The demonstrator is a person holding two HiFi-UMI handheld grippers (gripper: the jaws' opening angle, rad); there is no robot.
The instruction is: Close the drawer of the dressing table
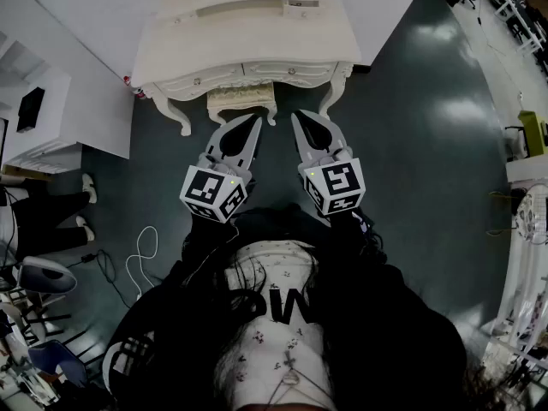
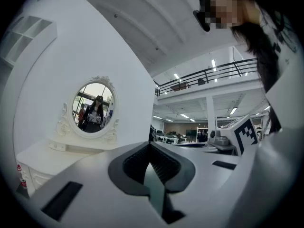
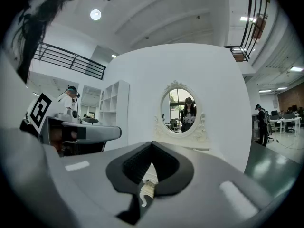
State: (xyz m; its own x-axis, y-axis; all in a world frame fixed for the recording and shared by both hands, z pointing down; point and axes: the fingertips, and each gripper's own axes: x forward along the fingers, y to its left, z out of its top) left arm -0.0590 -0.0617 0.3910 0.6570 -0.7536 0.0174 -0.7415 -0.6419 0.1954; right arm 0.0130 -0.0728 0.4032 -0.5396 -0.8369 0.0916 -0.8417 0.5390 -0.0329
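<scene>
The white dressing table (image 1: 248, 32) stands against the wall ahead of me, its drawer fronts (image 1: 257, 74) running along the carved front edge. From above I cannot tell whether any drawer is pulled out. Its oval mirror (image 2: 94, 107) shows in the left gripper view, and the same mirror (image 3: 185, 110) in the right gripper view. My left gripper (image 1: 254, 123) and right gripper (image 1: 297, 116) are held side by side over the floor, short of the table and touching nothing. Both are shut and empty, the left gripper (image 2: 151, 144) and the right gripper (image 3: 152, 144) with tips together.
A small cream stool (image 1: 242, 101) is tucked under the table's middle, just beyond the jaw tips. A white shelf unit (image 1: 34, 114) stands at the left and a white cable (image 1: 141, 259) lies on the dark floor. More furniture (image 1: 527, 229) lines the right edge.
</scene>
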